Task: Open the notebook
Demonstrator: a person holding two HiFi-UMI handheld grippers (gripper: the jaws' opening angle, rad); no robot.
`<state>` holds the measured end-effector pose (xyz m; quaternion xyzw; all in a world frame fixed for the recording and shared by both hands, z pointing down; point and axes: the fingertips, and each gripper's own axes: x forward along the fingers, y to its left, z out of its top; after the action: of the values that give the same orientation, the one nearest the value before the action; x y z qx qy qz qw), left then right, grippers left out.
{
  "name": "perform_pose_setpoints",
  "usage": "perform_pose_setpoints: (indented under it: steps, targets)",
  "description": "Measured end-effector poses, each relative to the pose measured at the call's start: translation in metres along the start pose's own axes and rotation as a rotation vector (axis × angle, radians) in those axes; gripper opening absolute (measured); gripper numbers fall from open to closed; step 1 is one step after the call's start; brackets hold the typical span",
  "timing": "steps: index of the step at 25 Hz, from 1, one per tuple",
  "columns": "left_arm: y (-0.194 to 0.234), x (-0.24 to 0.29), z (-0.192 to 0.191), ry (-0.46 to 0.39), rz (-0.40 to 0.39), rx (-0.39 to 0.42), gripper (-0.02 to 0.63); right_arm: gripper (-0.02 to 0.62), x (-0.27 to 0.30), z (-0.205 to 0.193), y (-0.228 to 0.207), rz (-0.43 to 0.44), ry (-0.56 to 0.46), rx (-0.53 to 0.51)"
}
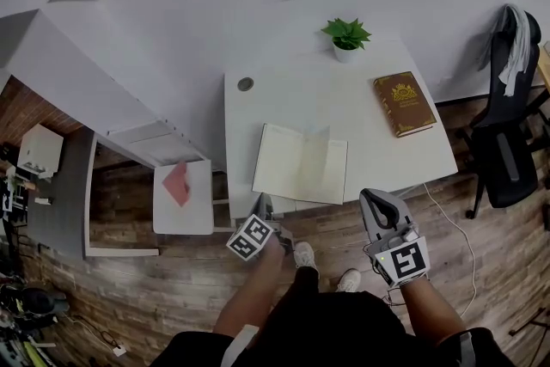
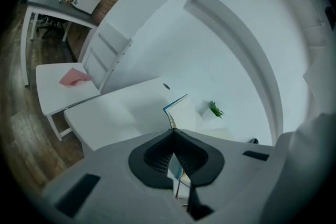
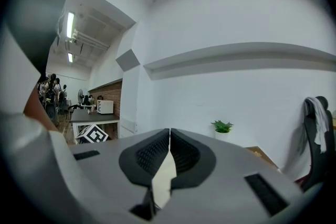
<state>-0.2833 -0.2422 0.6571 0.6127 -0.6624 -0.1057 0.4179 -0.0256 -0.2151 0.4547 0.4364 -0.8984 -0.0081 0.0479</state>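
Cream pages up: the notebook (image 1: 301, 163) lies open and flat on the white desk (image 1: 258, 99), close to the front edge and a little left of the middle. Its spread runs longways along that front edge, slightly skewed, with the fold going front to back.

Over at the back edge, a white pot (image 1: 345, 54) holds a small green plant (image 1: 346, 33), the one container on this desk. A brown book (image 1: 404, 103) with gold print sits closed near the right edge, well apart from the notebook.

Now the claws. The left claw (image 1: 262, 209) hangs at the front edge by the notebook's front-left corner. Its jaws are pressed together with nothing between them, and its own view shows the notebook just beyond the tips. The right claw (image 1: 371, 200) is off the front edge too, just past the notebook's front-right corner, its jaws meeting tip to tip, empty as well.
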Motion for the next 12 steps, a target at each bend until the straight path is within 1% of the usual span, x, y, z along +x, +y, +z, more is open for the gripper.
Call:
perform_pose_setpoints:
  steps: [3, 7, 9, 10, 11, 12]
  targets:
    - [0.021, 0.000, -0.009, 0.029, 0.048, -0.019, 0.003, 0.002, 0.001, -0.003, 0.002, -0.003, 0.008, 0.003]
    - [0.040, -0.005, -0.021, 0.056, 0.103, 0.009, 0.005, 0.002, 0.004, -0.005, 0.002, -0.014, 0.009, 0.020]
    - [0.048, -0.012, -0.019, 0.050, 0.134, 0.049, 0.008, 0.002, 0.005, -0.002, 0.005, -0.009, 0.000, 0.022]
    - [0.051, -0.017, -0.015, 0.045, 0.143, 0.087, 0.061, 0.002, 0.006, 0.001, 0.008, -0.005, -0.005, 0.018]
    - [0.053, -0.023, -0.009, 0.037, 0.147, 0.130, 0.130, 0.002, 0.006, 0.004, 0.010, -0.003, -0.011, 0.013]
    - [0.053, -0.027, 0.000, 0.024, 0.146, 0.175, 0.146, 0.002, 0.006, 0.007, 0.011, -0.003, -0.016, 0.009]
